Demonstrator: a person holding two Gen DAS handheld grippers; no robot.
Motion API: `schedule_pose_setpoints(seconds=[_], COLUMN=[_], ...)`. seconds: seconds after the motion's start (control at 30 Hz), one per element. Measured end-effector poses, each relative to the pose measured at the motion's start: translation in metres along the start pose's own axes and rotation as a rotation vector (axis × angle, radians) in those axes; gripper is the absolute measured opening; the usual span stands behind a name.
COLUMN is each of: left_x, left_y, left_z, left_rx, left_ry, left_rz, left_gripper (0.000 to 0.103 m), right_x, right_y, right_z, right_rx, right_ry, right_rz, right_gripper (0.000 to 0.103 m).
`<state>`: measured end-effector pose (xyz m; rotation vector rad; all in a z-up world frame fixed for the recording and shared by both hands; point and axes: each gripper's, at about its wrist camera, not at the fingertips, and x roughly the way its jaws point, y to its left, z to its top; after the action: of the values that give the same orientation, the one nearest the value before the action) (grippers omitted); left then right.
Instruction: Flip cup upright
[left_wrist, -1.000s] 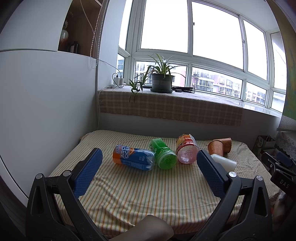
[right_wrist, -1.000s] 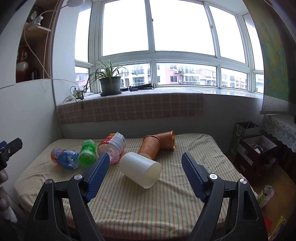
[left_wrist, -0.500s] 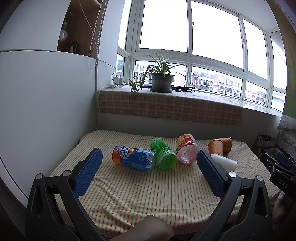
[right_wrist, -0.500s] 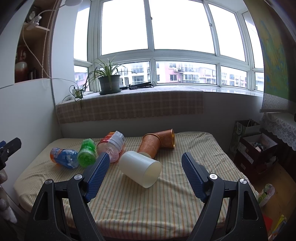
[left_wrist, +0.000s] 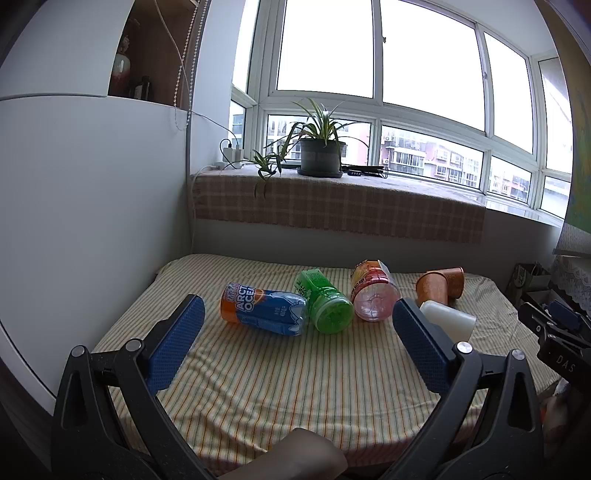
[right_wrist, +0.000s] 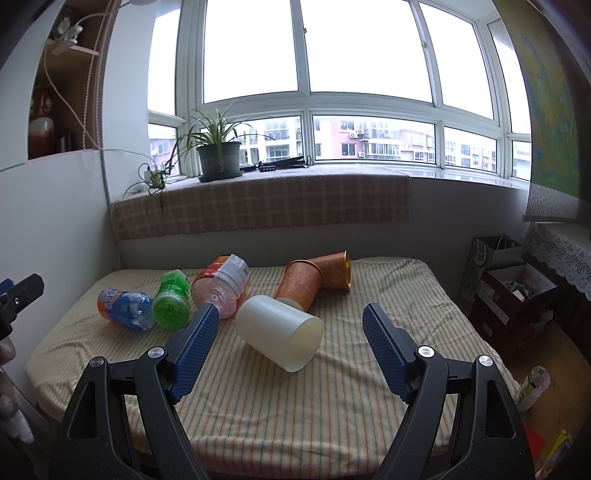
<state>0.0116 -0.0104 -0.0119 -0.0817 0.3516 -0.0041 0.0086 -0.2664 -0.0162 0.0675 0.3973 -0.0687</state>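
Note:
A white cup lies on its side on the striped cloth, mouth toward me; it also shows in the left wrist view. Two orange cups lie on their sides behind it, also seen in the left wrist view. My right gripper is open and empty, just in front of the white cup. My left gripper is open and empty, in front of the lying bottles.
A blue-orange bottle, a green bottle and a pink bottle lie on the table. A potted plant stands on the window ledge. A white wall is at left. Boxes stand on the floor at right.
The right gripper has crept slightly closer to the white cup. The left gripper has barely moved. Both stay open.

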Motion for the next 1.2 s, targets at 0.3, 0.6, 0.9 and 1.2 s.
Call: schedule_pose_setpoints(seconds=[0.3,0.6,0.9,1.2], left_x=[0.009,0.039,0.081,0.118], left_y=[-0.008,-0.046,-0.12,-0.183], left_z=[0.002,0.006,0.002,-0.013], left_rx=[0.039,0.224,0.606,0.981], left_ry=[0.016,0.073,0.172,0.272], left_rz=[-0.031,-0.203,-0.459,-0.584], left_gripper=[0.103,0.103,0.103,0.097], right_x=[0.007,0.014,0.016,0.018], right_y=[-0.005,-0.029,-0.074,-0.122], right_z=[0.0,-0.001,-0.012,-0.027], right_rx=[0.013,0.038,0.093,0.183], right_ry=[0.025,0.051,0.092,0.154], right_rz=[-0.001,-0.03,-0.114,-0.19], right_gripper=[0.08,0.08,0.08,0.08])
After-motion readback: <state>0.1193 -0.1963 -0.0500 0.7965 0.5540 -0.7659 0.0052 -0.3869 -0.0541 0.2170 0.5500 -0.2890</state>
